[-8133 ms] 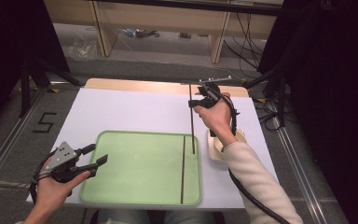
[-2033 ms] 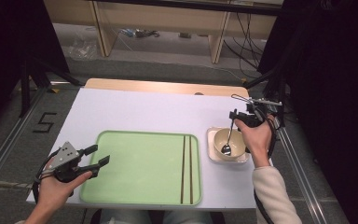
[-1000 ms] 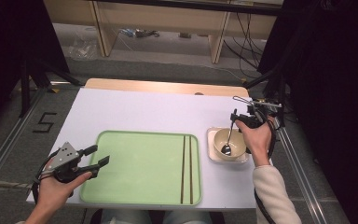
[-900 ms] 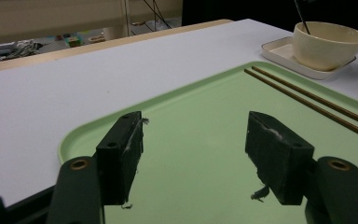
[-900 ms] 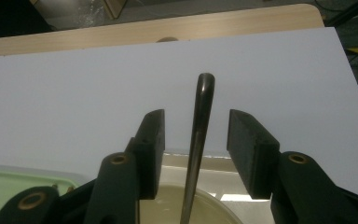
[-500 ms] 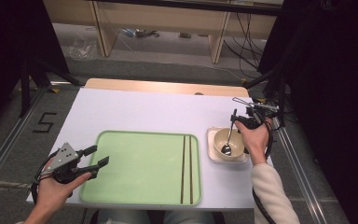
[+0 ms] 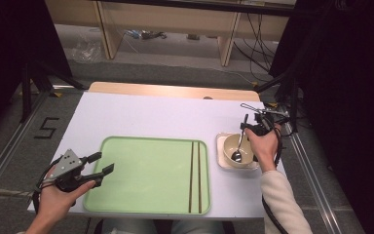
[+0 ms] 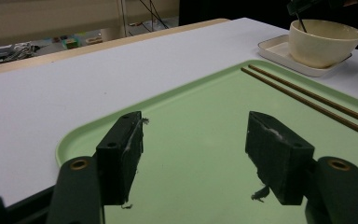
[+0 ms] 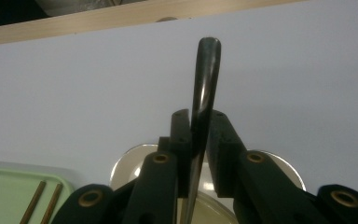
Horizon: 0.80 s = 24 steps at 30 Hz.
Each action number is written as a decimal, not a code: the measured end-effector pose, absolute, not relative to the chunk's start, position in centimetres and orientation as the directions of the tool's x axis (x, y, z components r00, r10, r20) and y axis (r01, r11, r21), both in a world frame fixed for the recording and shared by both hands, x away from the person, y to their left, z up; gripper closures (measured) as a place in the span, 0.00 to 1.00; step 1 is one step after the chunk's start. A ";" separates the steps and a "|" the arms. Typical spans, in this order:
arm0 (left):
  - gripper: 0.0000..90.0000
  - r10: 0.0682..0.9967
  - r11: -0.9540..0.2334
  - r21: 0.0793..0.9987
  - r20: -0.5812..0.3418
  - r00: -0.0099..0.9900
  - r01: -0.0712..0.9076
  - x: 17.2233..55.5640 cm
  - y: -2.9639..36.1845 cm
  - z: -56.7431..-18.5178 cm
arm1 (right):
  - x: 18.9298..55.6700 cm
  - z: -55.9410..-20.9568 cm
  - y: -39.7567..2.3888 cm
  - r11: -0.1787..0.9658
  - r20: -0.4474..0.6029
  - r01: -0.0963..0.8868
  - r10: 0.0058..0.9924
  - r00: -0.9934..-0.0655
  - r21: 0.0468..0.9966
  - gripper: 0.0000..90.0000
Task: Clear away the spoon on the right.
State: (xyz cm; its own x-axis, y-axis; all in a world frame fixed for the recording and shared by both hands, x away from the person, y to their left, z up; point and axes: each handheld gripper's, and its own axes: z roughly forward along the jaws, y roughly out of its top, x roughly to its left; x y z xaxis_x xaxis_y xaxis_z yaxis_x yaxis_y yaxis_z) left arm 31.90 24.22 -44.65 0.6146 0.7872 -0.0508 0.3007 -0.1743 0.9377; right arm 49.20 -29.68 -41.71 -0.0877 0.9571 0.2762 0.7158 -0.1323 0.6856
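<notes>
I held the right gripper (image 7: 247, 127) above the bowl (image 7: 237, 150), at the right side of the tabletop (image 7: 146, 114). Its jaws had just been closing, with the spoon (image 7: 240, 144) between them. In the right gripper view, both pads stood against the dark handle of the spoon (image 9: 204, 93), so I read the jaws as clamped on it. The handle rose past the jaw tips and leaned slightly. In the high view, the spoon's rounded end rested inside the bowl, while the handle ran up to the right gripper.

The bowl stood on a small cream plate (image 7: 222, 163), just beside the right edge of the green tray (image 7: 141, 180). The bowl (image 8: 324, 41) and the plate (image 8: 275, 47) also appeared at the far right of the left gripper view.

Two brown chopsticks (image 7: 195, 175) lay side by side on the right part of the tray, parallel to its right edge and apart from the bowl. In the left gripper view the chopsticks (image 8: 307, 98) ran diagonally across the tray (image 8: 196, 121).

I held the left gripper (image 7: 97, 165) at the left edge of the tray, low over it. Its jaws stood wide apart with nothing between them, and the left gripper view showed bare tray surface in the gap.
</notes>
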 end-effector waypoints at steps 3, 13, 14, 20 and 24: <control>0.41 0.786 -0.170 0.937 -0.057 0.615 0.304 31.9 24.2 -44.7 | 49.1 -41.5 -29.9 -0.114 0.258 0.719 0.962 -0.093 0.685 0.95; 0.41 0.787 -0.171 0.937 -0.057 0.615 0.305 31.9 24.2 -44.7 | 48.9 -41.1 -30.0 -0.121 0.269 0.713 0.958 -0.097 0.690 1.00; 0.41 0.787 -0.171 0.937 -0.057 0.615 0.306 31.9 24.2 -44.7 | 48.9 -41.0 -30.0 -0.120 0.268 0.717 0.958 -0.097 0.687 1.00; 0.41 0.787 -0.172 0.937 -0.056 0.615 0.305 31.9 24.2 -44.7 | 48.8 -40.4 -30.4 -0.057 0.220 0.659 0.961 -0.168 0.750 1.00; 0.41 0.787 -0.171 0.937 -0.056 0.615 0.305 31.9 24.2 -44.7 | 48.6 -39.6 -30.1 -0.079 0.237 0.641 0.958 -0.164 0.764 1.00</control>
State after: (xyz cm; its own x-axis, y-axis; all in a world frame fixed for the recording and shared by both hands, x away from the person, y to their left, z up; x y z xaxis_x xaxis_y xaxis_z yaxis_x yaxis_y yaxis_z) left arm 31.91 24.18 -44.68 0.6146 0.7869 -0.0560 0.3047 -0.1713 0.9369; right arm 48.56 -30.10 -39.64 -0.1635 0.9577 0.2366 0.6408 -0.0793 0.7636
